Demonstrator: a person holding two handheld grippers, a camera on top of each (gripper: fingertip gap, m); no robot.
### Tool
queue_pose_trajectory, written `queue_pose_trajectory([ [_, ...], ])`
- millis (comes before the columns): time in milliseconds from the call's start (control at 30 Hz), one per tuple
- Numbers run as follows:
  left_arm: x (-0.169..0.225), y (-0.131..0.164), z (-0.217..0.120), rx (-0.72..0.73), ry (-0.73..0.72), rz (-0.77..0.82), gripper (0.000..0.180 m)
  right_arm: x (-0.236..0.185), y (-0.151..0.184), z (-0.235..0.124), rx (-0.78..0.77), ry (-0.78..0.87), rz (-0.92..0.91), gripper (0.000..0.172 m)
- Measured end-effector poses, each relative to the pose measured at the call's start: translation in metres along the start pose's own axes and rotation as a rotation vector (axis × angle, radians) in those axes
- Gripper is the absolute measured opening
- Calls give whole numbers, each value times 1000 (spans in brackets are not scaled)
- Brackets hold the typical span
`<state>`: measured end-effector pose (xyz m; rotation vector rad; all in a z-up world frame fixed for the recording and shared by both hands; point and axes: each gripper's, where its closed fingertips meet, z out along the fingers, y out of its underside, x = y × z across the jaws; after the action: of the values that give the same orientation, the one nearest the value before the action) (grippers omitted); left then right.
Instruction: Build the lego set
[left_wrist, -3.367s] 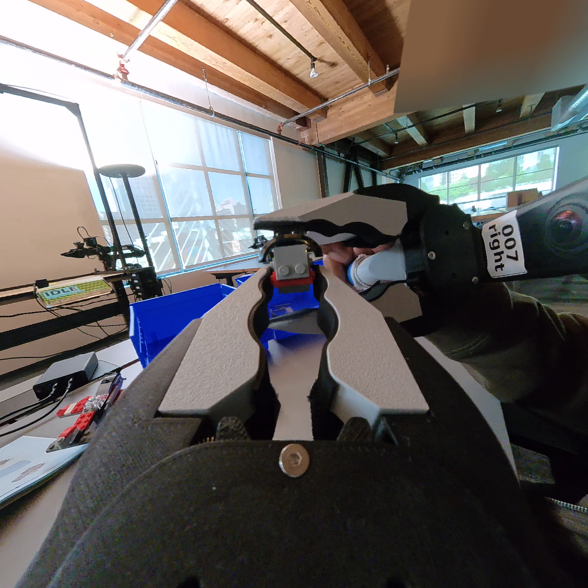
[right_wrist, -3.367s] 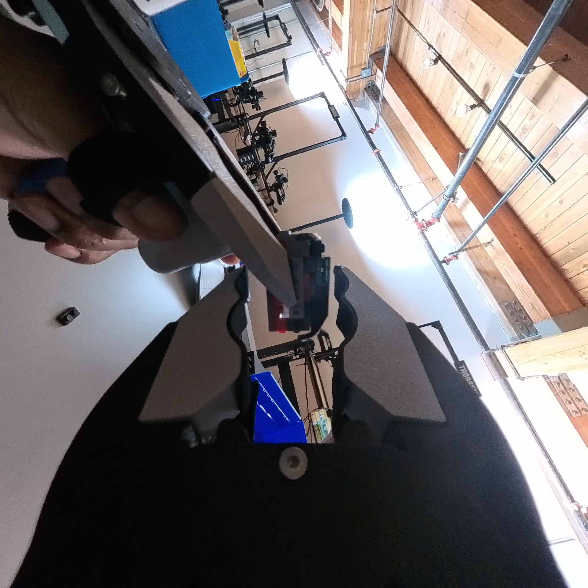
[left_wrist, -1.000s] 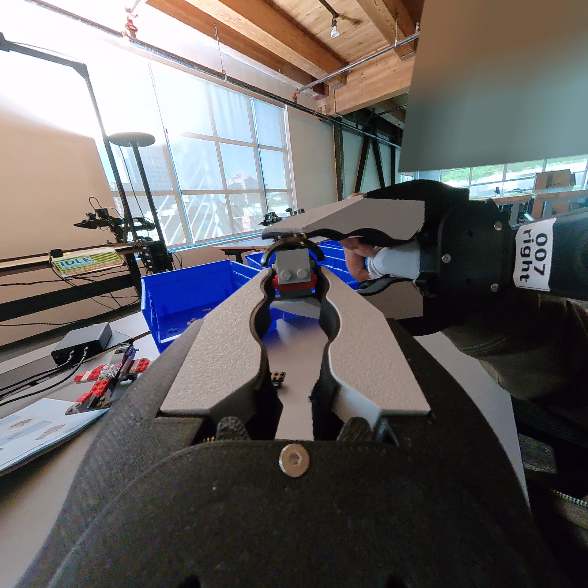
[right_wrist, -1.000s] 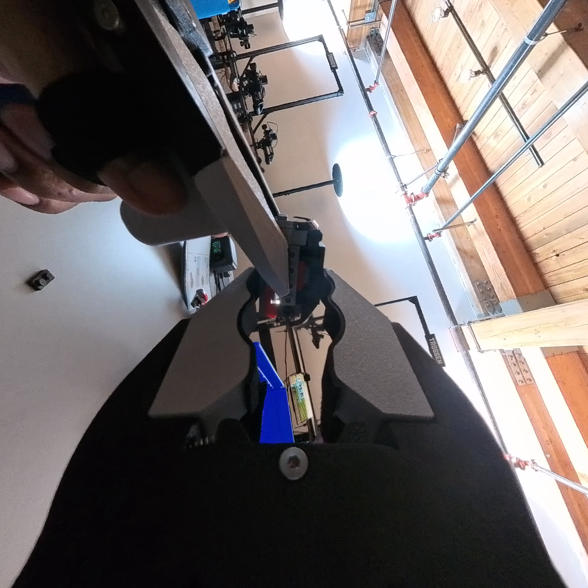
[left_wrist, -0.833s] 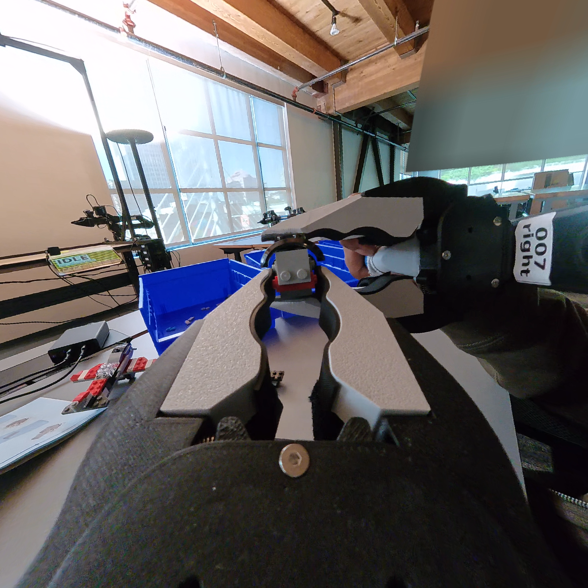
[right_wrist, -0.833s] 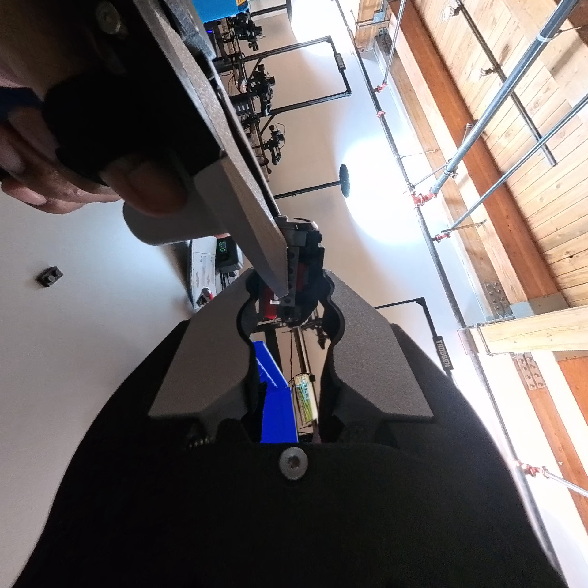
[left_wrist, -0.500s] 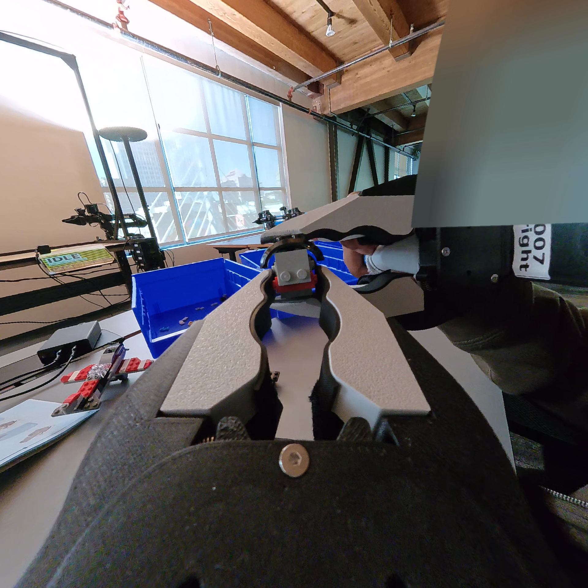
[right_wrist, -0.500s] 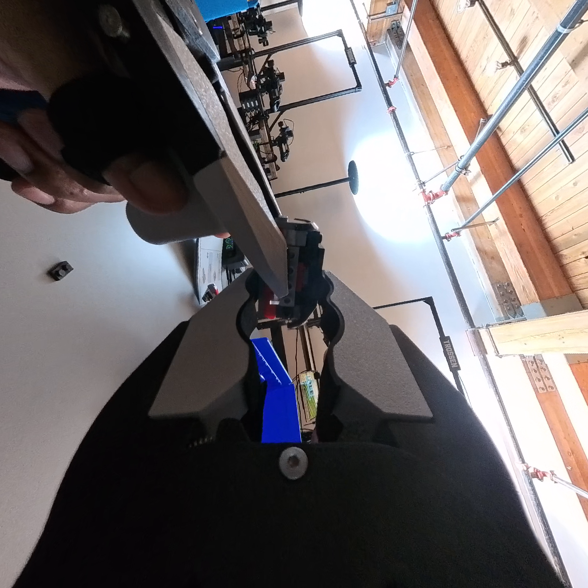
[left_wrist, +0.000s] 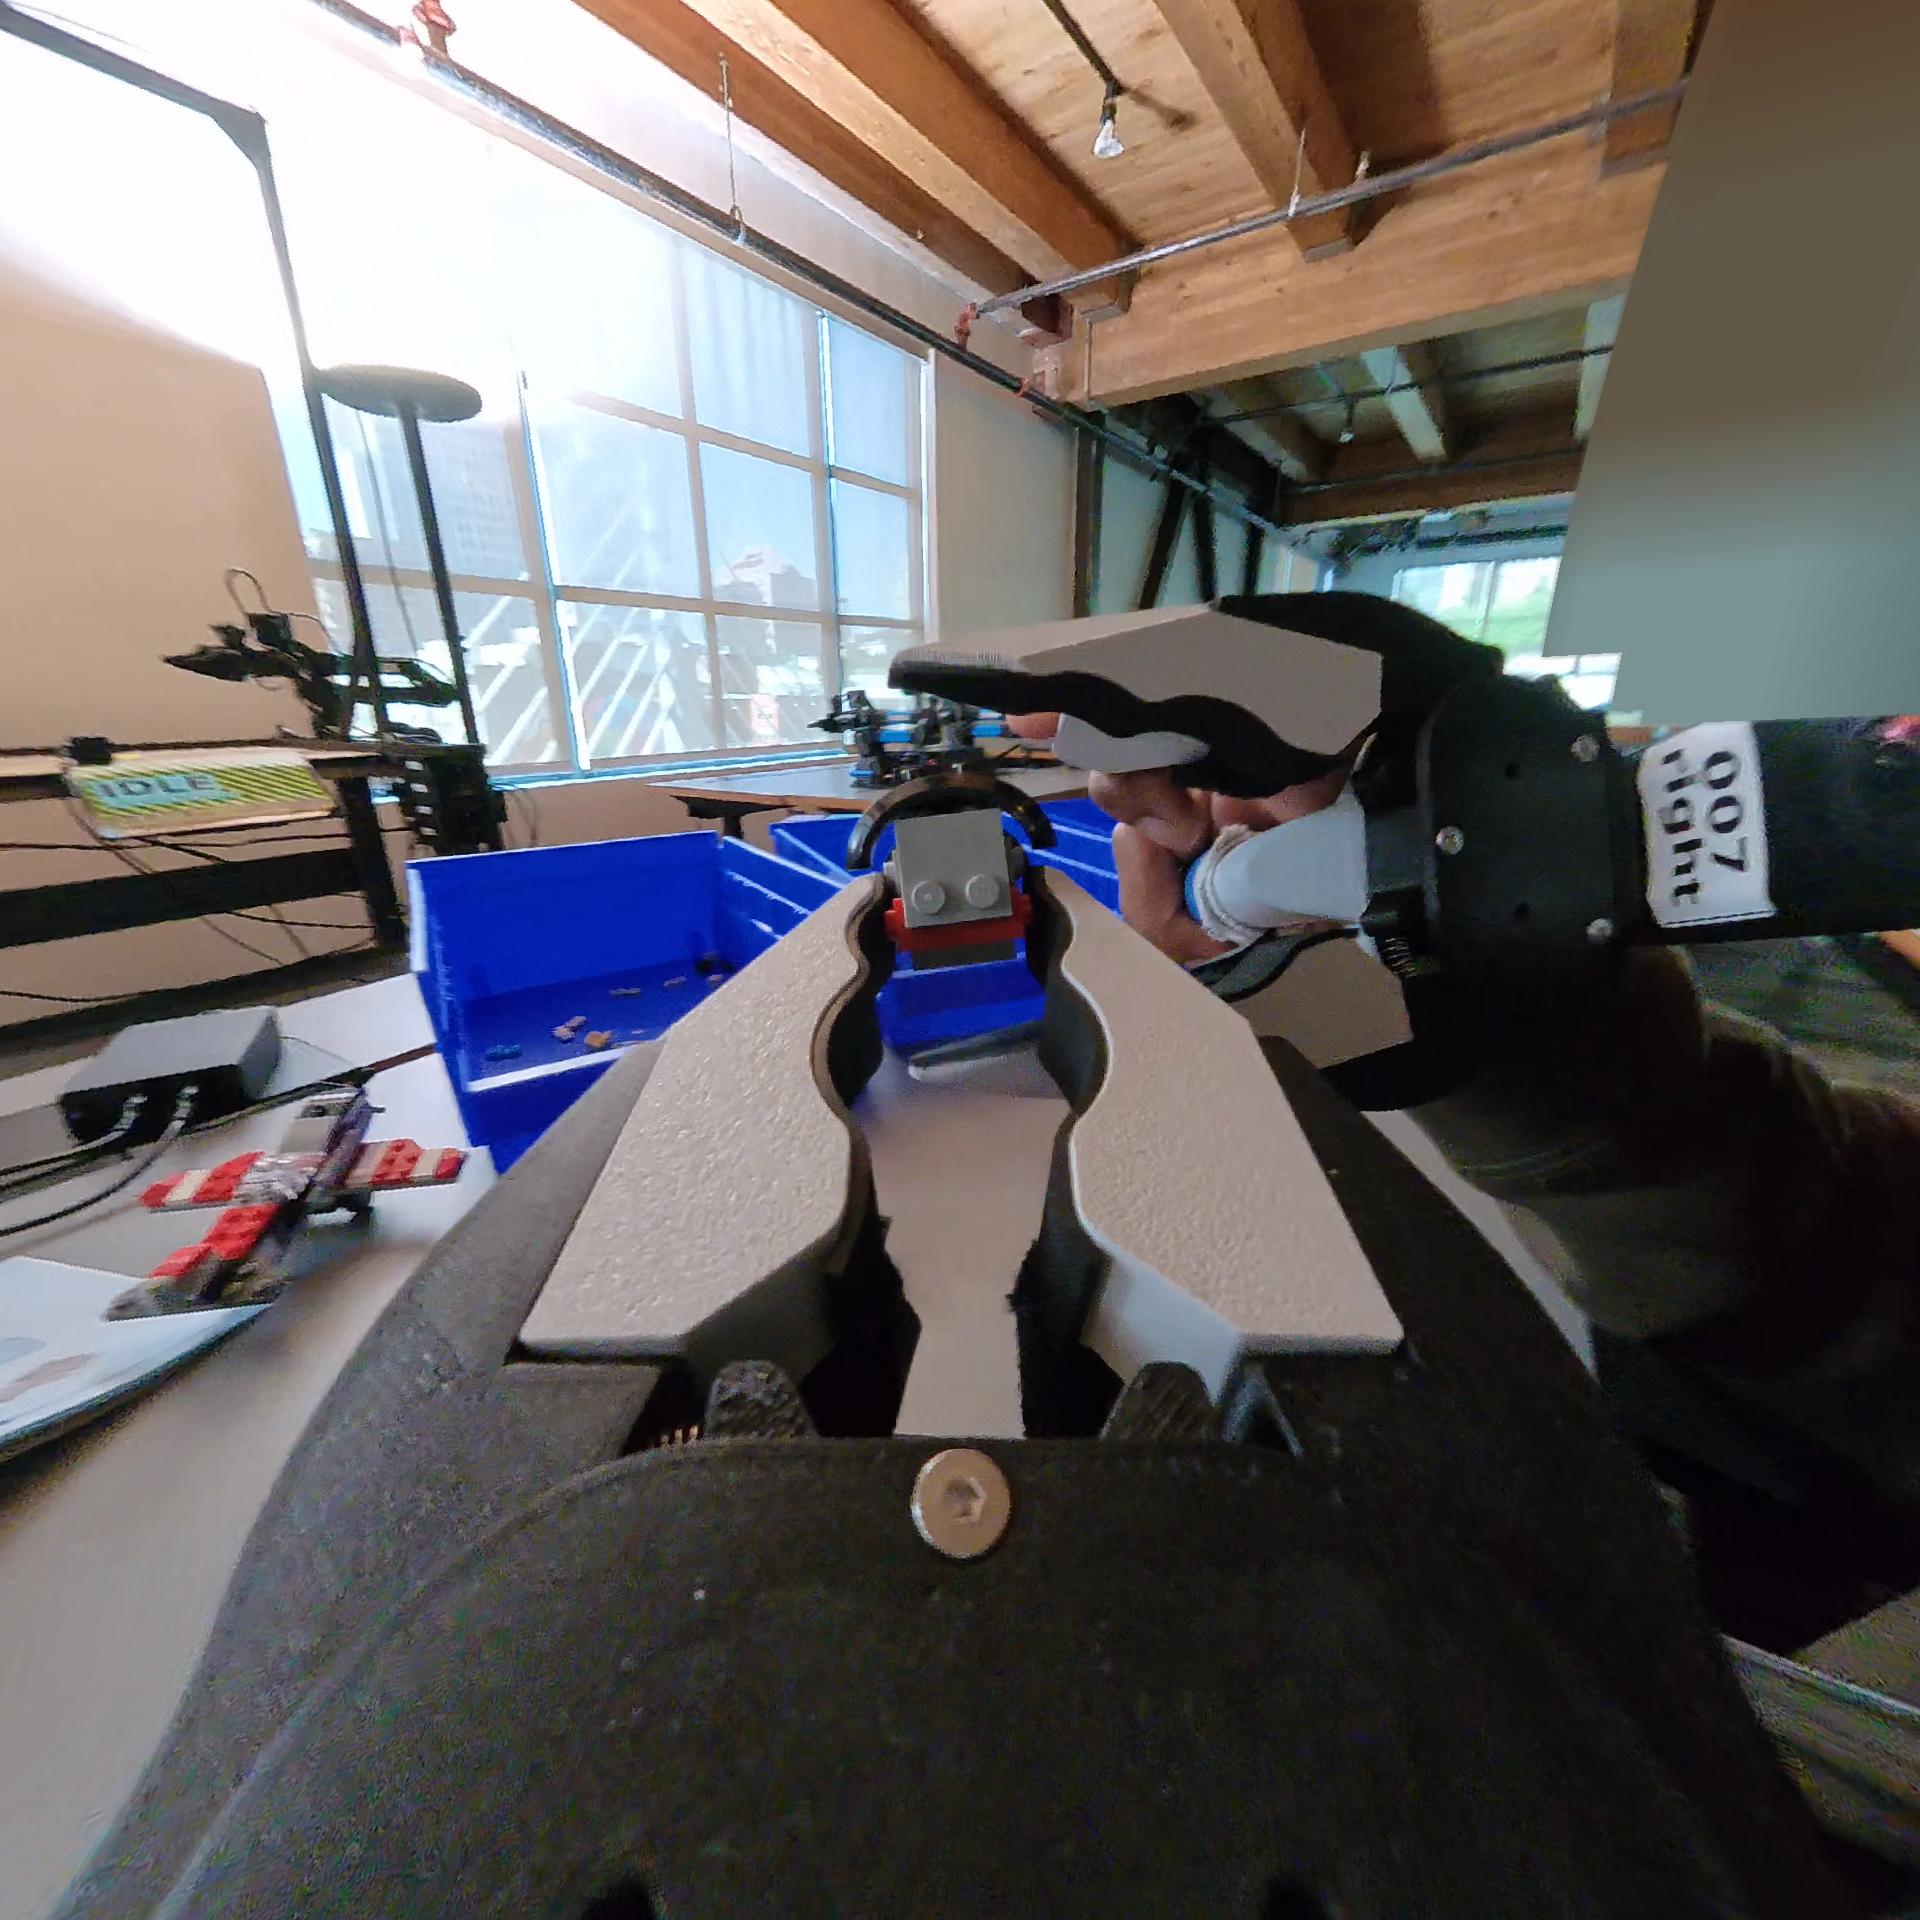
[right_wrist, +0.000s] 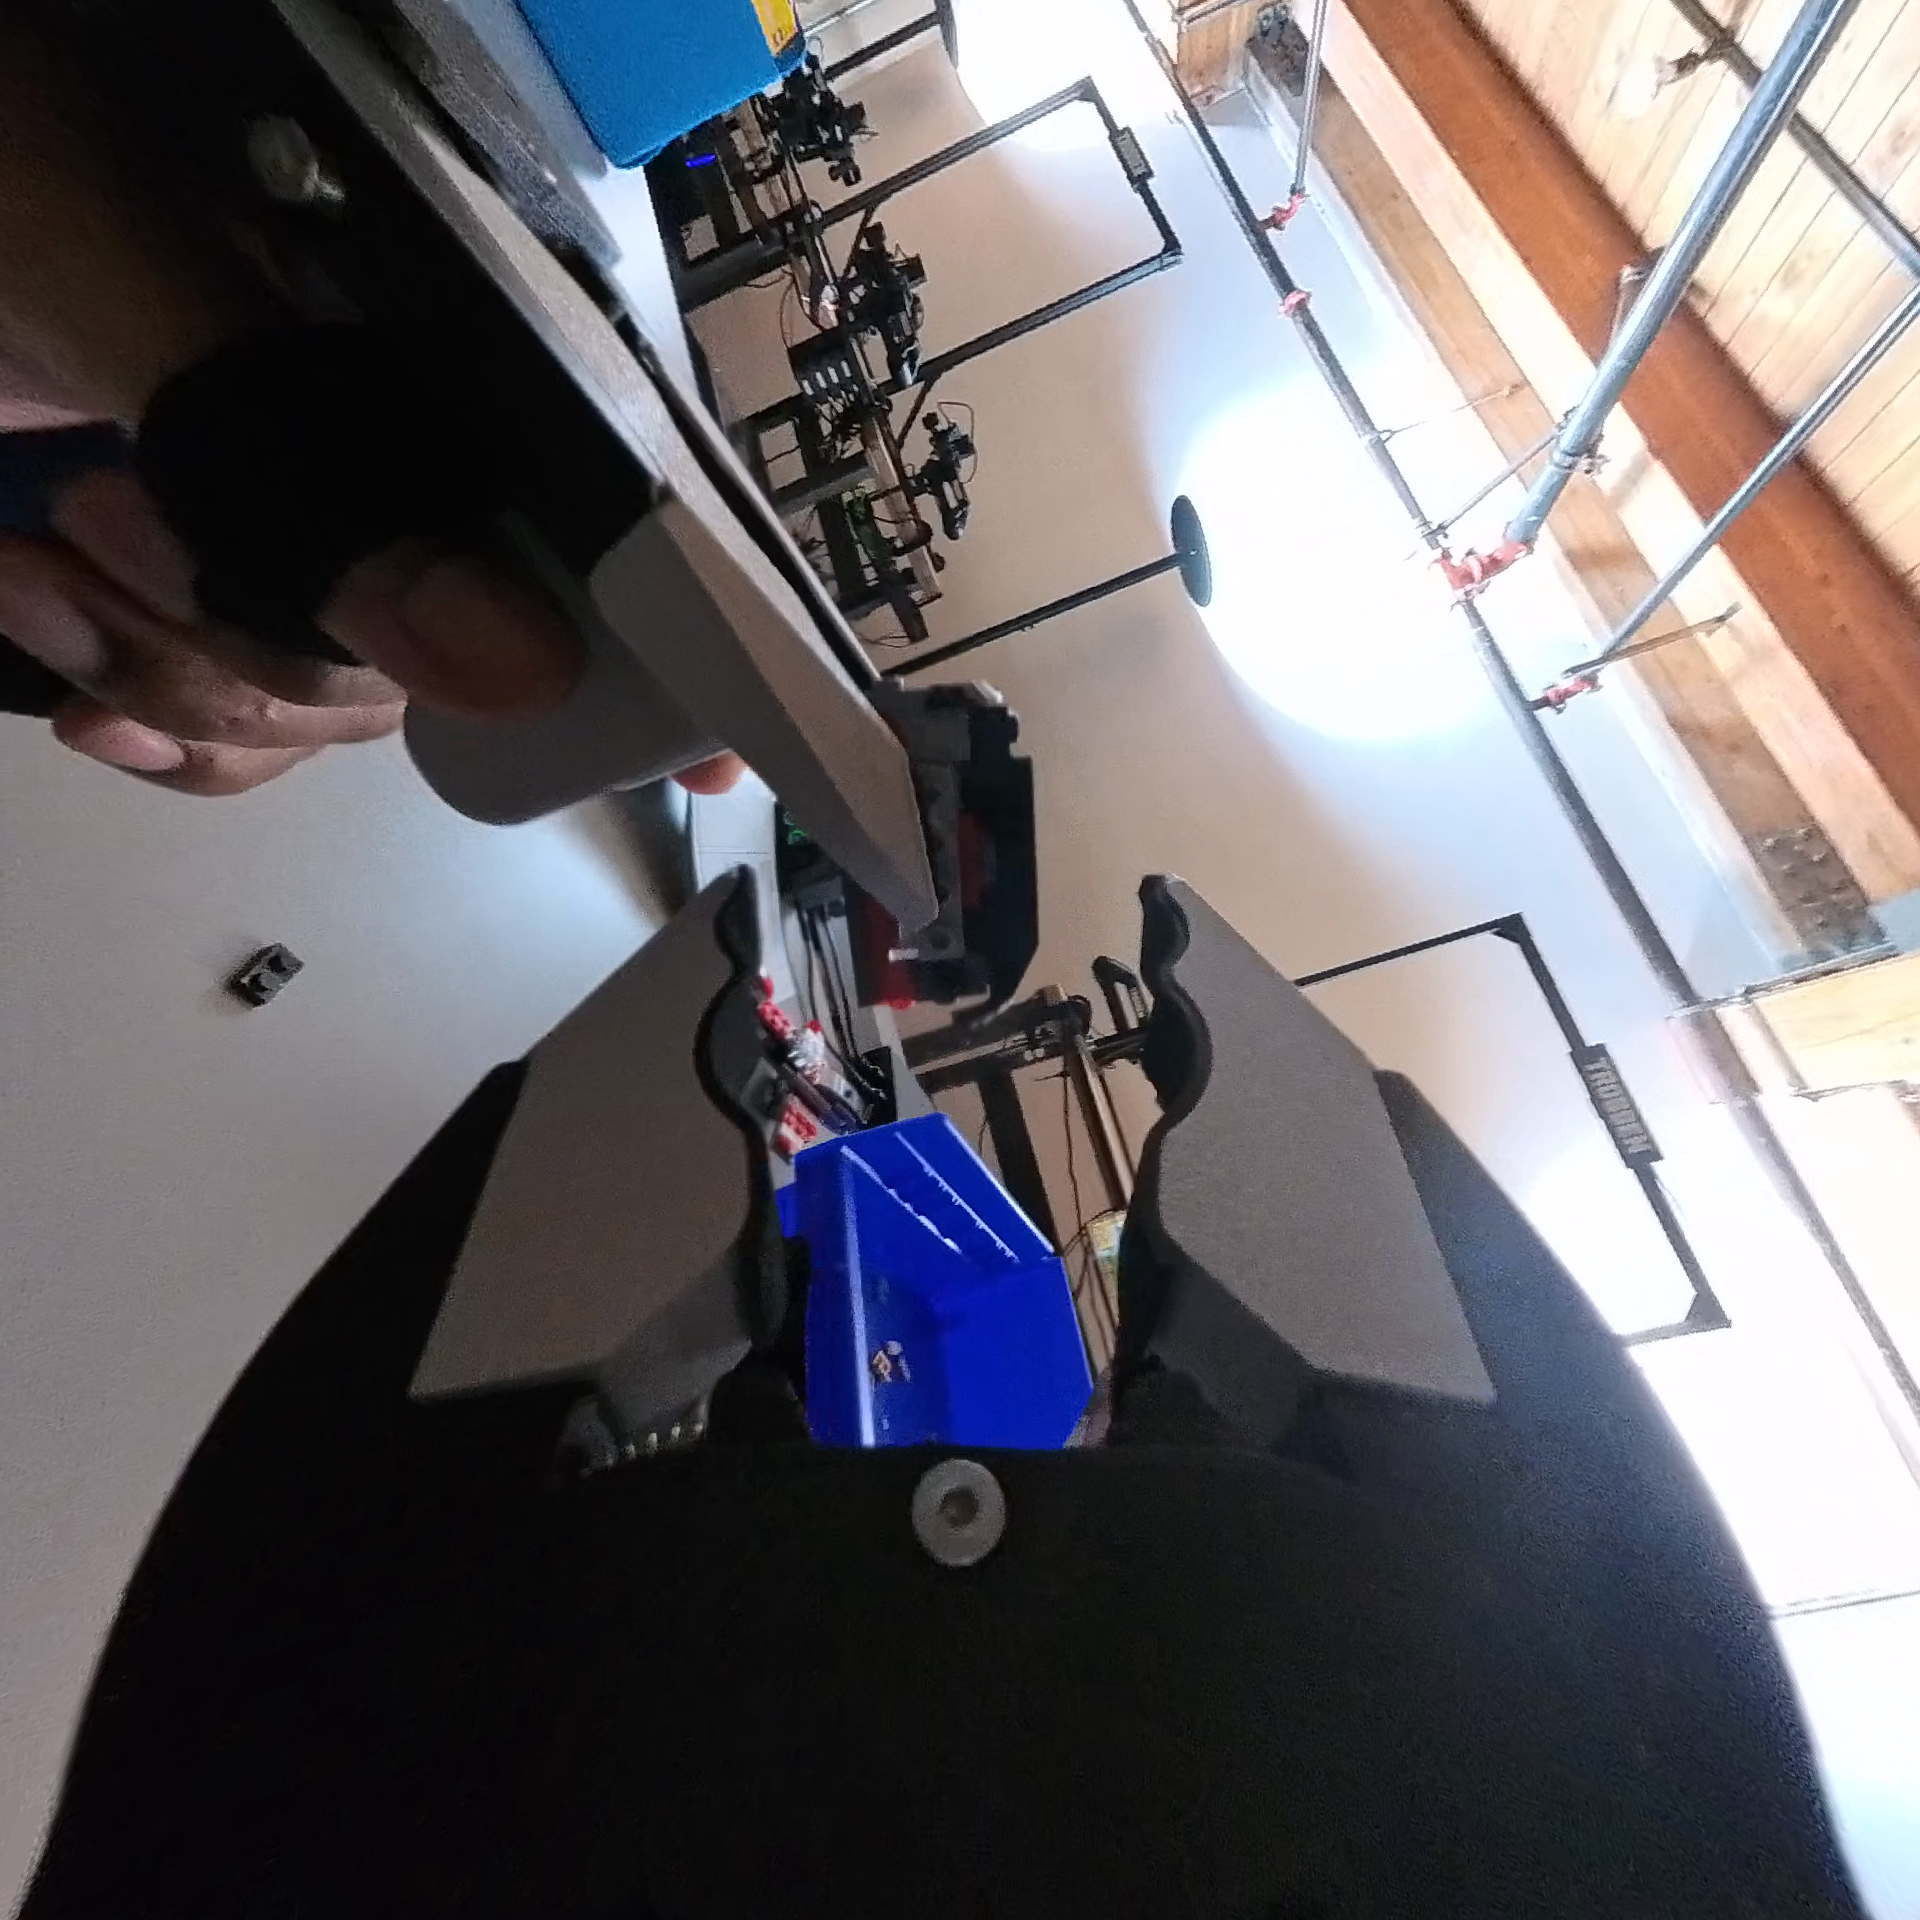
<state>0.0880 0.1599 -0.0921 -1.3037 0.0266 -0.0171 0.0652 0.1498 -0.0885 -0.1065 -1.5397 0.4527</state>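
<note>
Small brick assembly (left_wrist: 951, 883), grey over red with a black arch, pinched at 12 o'clock in the left tool (left_wrist: 951, 914); rear hidden. Right tool (right_wrist: 945, 914) spread wide, bare, apart from it. Blue bins (left_wrist: 582, 956) on worktop (left_wrist: 125, 1538) at 10 o'clock; contents indistinct.

Before you, big grid windows (left_wrist: 717, 540) give strong daylight; wooden ceiling beams (left_wrist: 935, 114) run above, and a grey table (left_wrist: 125, 1538) stands below.
</note>
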Motion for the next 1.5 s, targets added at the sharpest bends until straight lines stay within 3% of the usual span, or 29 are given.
queue_pose_trajectory([
  [400,6,0,0,4,57,-44,25,2,0,-6,-7,-20,-41,60],
  [700,13,14,5,-83,51,63,25,-9,-7,-5,6,-47,-104,56],
  [933,14,16,5,-99,42,90,24,-13,-6,-4,5,-64,-125,41],
  [1500,11,21,5,-133,43,66,24,-19,-2,-1,-23,-102,-106,37],
])
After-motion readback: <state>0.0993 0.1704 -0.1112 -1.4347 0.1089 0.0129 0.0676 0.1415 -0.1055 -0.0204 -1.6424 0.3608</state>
